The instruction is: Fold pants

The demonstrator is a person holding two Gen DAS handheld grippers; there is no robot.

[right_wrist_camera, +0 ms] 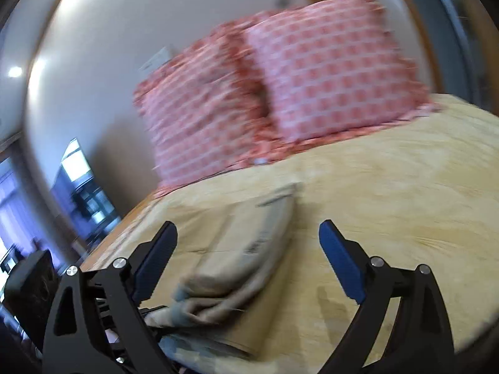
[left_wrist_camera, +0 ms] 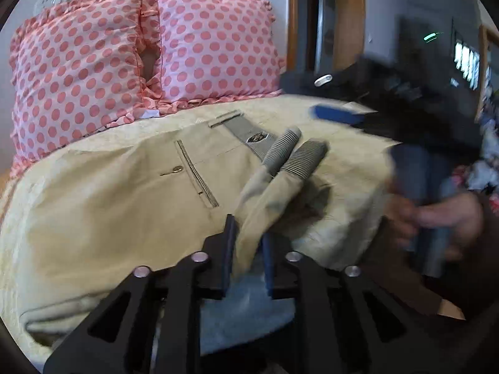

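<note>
Beige pants (left_wrist_camera: 124, 205) lie folded on a yellow bedspread (left_wrist_camera: 343, 118), back pocket and grey elastic waistband up. My left gripper (left_wrist_camera: 248, 233) is shut on the leg ends with grey ribbed cuffs (left_wrist_camera: 293, 152), holding them over the waist part. My right gripper (right_wrist_camera: 246, 243) is open and empty, above the bed just off the right side of the pants (right_wrist_camera: 249, 255). It also shows, blurred, in the left wrist view (left_wrist_camera: 336, 113), held by a hand at the right.
Two pink polka-dot pillows (left_wrist_camera: 131, 53) stand at the head of the bed against the wall. The bedspread (right_wrist_camera: 389, 193) stretches to the right of the pants. A doorway and furniture lie beyond the bed's right side.
</note>
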